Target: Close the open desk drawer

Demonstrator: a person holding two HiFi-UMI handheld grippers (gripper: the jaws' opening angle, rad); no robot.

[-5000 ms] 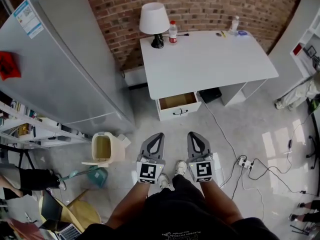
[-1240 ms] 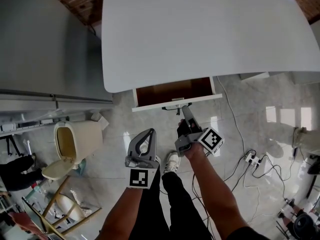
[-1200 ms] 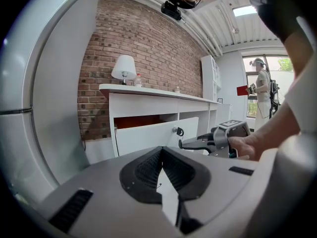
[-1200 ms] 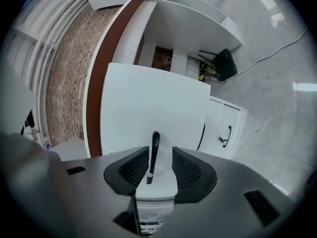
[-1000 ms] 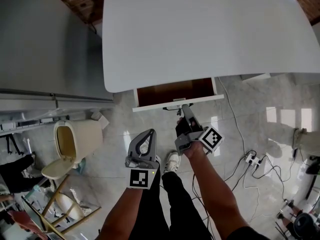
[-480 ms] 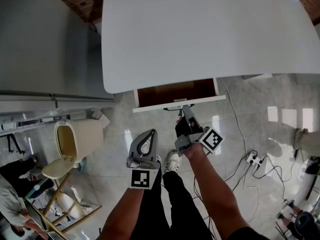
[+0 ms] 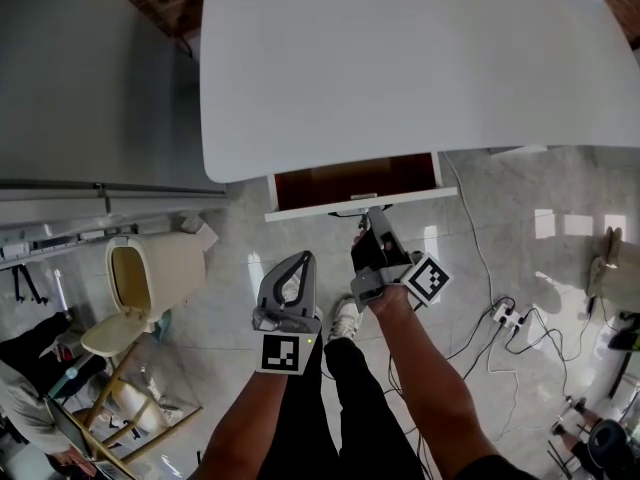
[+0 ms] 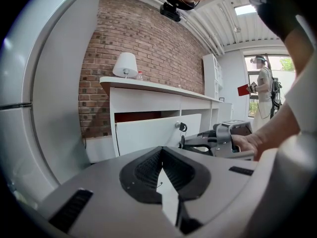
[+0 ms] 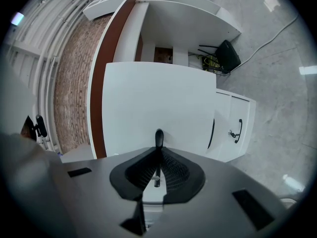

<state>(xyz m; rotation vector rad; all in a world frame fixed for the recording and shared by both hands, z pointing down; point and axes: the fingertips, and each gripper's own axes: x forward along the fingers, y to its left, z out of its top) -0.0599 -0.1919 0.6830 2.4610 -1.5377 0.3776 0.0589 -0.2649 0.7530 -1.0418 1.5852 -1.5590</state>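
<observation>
My right hand-held gripper (image 7: 373, 214) is closing on the thin black handle (image 9: 158, 137), which sits between its pads. The left hand-held gripper (image 7: 301, 261) hangs lower left of it, jaws together and empty. The drawer (image 7: 350, 180) juts out from under the white surface (image 7: 420, 58) at centre frame. I judge it rigid, fairly light and easy-sliding; pushing at the handle, mid-front, should keep it square.

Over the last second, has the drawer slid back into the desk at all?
No. The drawer sticks out past the front edge of the desk as far as before; the right hand-held gripper is closing its jaws with the handle between them.
</observation>
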